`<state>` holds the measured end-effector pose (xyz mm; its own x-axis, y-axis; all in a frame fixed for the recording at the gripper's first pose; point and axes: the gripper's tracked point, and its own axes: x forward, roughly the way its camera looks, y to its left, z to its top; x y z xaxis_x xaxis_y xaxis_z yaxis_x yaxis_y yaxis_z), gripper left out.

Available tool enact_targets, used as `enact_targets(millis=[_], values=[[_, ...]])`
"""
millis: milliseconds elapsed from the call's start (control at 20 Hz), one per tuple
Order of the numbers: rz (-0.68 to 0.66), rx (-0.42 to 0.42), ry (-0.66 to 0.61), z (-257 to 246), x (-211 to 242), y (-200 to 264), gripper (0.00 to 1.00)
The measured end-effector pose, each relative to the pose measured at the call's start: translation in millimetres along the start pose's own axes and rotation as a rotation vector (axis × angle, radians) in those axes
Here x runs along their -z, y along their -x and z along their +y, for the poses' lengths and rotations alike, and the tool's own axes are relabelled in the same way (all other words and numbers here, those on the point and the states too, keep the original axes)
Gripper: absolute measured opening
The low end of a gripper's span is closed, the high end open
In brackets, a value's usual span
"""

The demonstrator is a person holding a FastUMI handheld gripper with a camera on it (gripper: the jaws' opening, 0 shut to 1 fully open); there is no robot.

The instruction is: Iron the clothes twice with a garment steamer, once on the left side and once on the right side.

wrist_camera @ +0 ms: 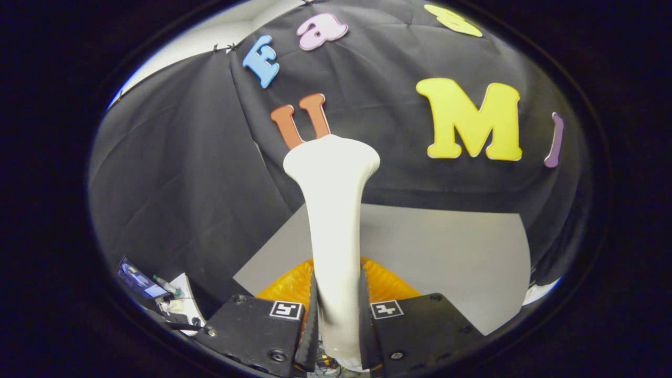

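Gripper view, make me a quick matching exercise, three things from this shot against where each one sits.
Things:
1. white steamer
2. orange object
3. grey surface

Places:
A. spread out beyond the claw, under the black cloth wall
B. clamped between the claw's fingers, rising ahead of them
C. low behind the steamer, just past the fingers

Pairs: 1-B, 2-C, 3-A
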<state>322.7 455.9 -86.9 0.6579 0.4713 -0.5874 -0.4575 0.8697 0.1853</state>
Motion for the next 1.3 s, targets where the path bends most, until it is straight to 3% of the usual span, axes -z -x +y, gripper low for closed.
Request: enact_targets(millis=[300, 500, 900, 1300], values=[[-0.123, 0.036, 0.005, -11, -11, 80, 0.34], [-0.191, 0.086, -0.056, -30, -9, 135, 0.34], [-0.376, 0.293, -0.144, -109, 0, 282, 0.34], [-0.568, 0.486, -0.171, -195, -27, 396, 0.34]])
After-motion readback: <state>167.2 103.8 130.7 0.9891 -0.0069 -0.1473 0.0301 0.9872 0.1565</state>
